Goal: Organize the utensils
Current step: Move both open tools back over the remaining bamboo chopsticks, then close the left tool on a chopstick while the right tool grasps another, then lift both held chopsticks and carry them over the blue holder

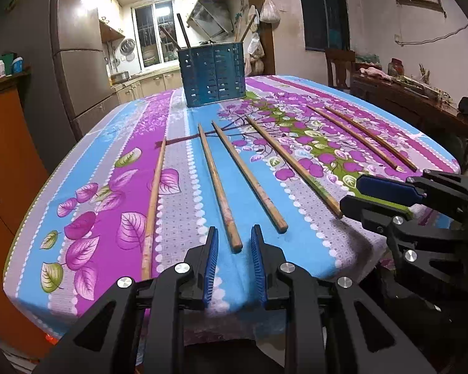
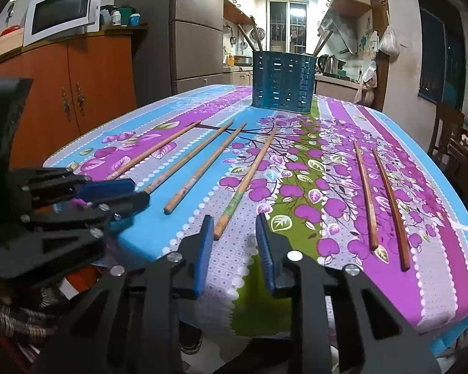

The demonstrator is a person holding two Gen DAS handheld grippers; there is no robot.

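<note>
Six chopsticks (image 1: pixel 220 184) lie apart on the tabletop (image 1: pixel 299 243), before the blue holder (image 1: pixel 213 73). They look light, stiff and thin, so grasp near the thick end. The left gripper (image 1: pixel 234 263) and right gripper (image 2: pixel 234 251) have jaws open and empty.

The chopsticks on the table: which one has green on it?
The fourth chopstick from the left, lined up with the right gripper. Its near end has a green band; the others look plain wood.

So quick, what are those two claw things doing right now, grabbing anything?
Left gripper: open, empty, a chopstick end between its fingers.
Right gripper: open, empty.
</note>
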